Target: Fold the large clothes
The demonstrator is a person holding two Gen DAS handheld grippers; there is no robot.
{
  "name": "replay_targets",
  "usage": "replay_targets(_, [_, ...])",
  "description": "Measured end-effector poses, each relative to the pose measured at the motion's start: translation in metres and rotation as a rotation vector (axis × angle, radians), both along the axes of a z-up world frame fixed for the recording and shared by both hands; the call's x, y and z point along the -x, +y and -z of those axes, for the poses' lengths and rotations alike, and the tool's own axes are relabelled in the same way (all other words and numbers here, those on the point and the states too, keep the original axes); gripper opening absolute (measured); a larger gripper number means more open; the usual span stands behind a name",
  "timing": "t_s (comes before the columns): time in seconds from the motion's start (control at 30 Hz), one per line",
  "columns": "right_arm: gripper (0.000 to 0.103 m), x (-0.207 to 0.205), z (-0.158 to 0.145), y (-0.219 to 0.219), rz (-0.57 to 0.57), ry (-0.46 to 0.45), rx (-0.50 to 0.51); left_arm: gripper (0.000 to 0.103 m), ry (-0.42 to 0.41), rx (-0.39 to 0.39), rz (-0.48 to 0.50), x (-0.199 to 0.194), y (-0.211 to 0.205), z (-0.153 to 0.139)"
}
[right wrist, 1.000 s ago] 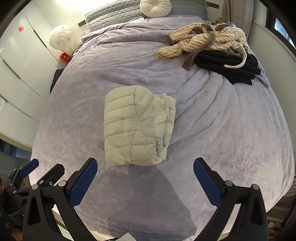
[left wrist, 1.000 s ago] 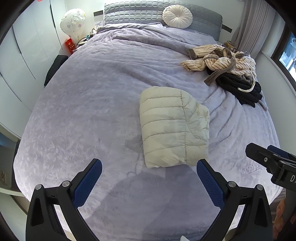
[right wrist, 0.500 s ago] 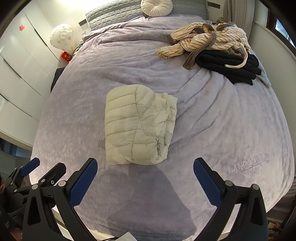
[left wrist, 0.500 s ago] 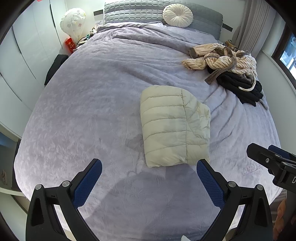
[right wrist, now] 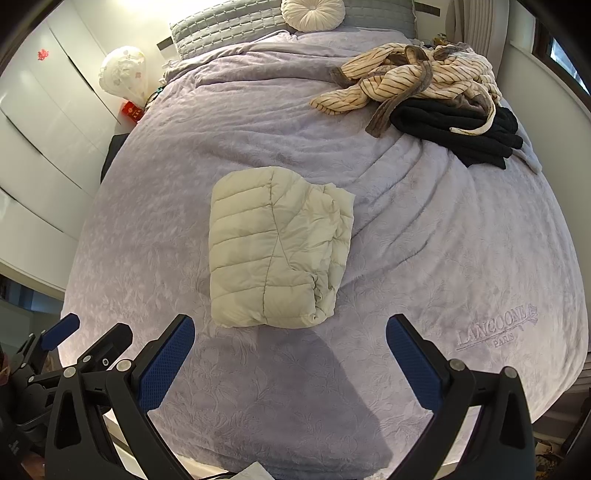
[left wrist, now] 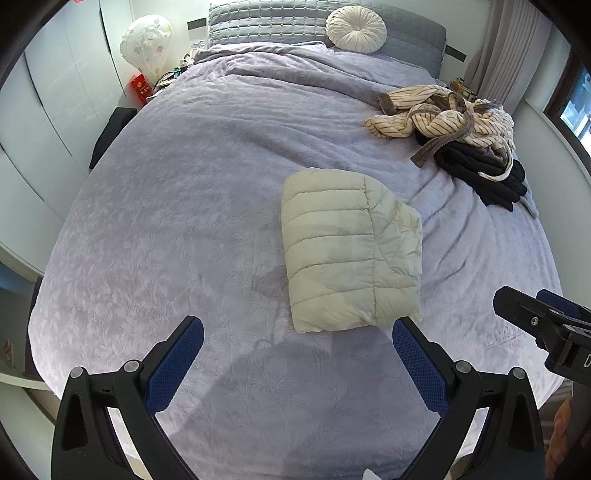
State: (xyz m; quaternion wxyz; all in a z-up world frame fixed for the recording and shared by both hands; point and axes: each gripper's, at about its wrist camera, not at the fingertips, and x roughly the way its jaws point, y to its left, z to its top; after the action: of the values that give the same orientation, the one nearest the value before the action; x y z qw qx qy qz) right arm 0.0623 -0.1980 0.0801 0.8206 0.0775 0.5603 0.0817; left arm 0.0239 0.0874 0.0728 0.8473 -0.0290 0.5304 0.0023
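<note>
From the left wrist, the left tool [left wrist: 297, 345] stays spread and empty, the cream quilted puffer jacket [left wrist: 351, 247] folded mid-bed and barely shifted; from the right wrist, the right tool [right wrist: 290, 345] likewise gapes idle, suggesting this garment is finished.

I'm looking into a home bedroom. A wide bed fills my view, spread with a lavender embossed blanket [left wrist: 184, 229] that carries a stitched "LANCOONE PARIS" logo [right wrist: 495, 328] near its foot. At the head stands a grey quilted headboard [left wrist: 277, 16] with a round pleated cushion [left wrist: 356, 27] leaning against it. White wardrobe doors [left wrist: 55, 85] line the left wall, and pale curtains [left wrist: 502, 48] hang by a window [left wrist: 576, 107] on the right. Worn clothes lie about on the bed: a striped robe [right wrist: 410, 77] heaped over dark garments [right wrist: 458, 129].
</note>
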Motion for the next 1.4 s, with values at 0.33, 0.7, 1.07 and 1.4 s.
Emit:
replay_targets(0.33, [0.103, -0.0003, 0.0001, 0.0003, 0.002, 0.002, -0.002, 0.102, 0.001, -0.001, 0.0, 0.0007, 0.0002, 0.0017])
replay_targets(0.7, [0.103, 0.0005, 0.0011, 0.0008, 0.0, 0.004, -0.001, 0.102, 0.002, -0.001, 0.001, -0.0005, 0.0, 0.0006])
replay_targets(1.07, [0.103, 0.0009, 0.0008, 0.0026, 0.003, 0.004, -0.001, 0.102, 0.002, -0.002, -0.001, -0.0013, 0.0027, 0.0024])
replay_targets(1.4, [0.103, 0.0036, 0.0031, 0.0028, 0.0, 0.007, 0.001, 0.102, 0.001, 0.0, 0.0, -0.0007, 0.0038, 0.0034])
